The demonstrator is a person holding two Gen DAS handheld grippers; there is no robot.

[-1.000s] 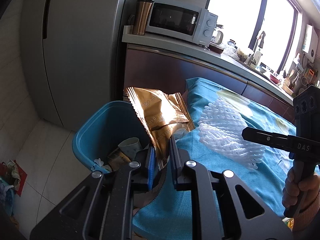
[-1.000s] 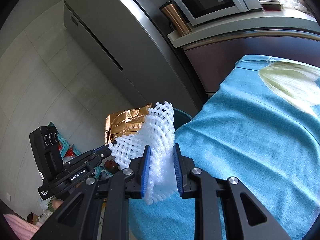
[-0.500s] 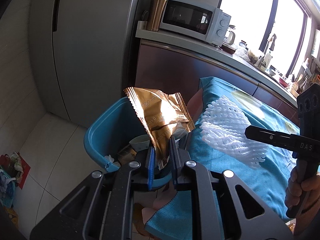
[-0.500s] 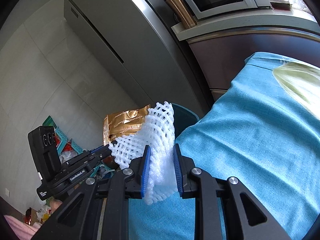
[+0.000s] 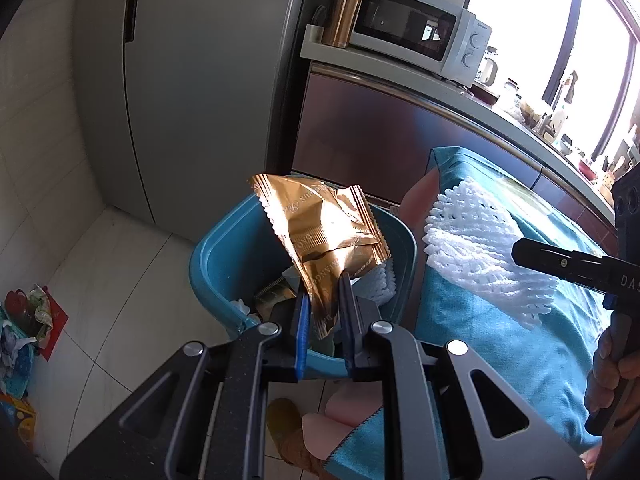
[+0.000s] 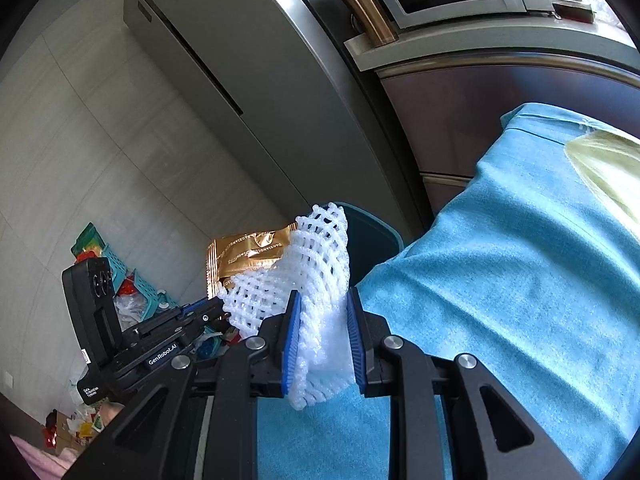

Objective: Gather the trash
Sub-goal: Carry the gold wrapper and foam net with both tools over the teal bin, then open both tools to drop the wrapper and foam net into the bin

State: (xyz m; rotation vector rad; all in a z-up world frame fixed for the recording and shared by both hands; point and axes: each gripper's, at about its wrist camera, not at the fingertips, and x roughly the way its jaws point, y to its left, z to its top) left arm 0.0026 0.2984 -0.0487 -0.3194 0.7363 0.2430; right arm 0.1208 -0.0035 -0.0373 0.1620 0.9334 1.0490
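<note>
My left gripper (image 5: 324, 316) is shut on a gold foil snack wrapper (image 5: 324, 232) and holds it above the blue trash bin (image 5: 218, 256), which has several pieces of trash inside. My right gripper (image 6: 322, 332) is shut on a white foam fruit net (image 6: 308, 272) and holds it over the edge of the table's blue cloth (image 6: 500, 280), just right of the bin. The net (image 5: 476, 256) and the right gripper also show in the left wrist view; the wrapper (image 6: 244, 252) and the left gripper show in the right wrist view.
A grey fridge (image 5: 192, 80) stands behind the bin. A counter with a microwave (image 5: 416, 36) and a copper tumbler (image 5: 346, 12) runs to the right. Trash and a teal basket (image 6: 120, 276) lie on the floor at left. A slippered foot (image 5: 288, 428) is below the bin.
Both grippers have moved left towards the bin, each with its item still held. The wrapper now hangs over the bin's middle and the net is nearer the table edge.
</note>
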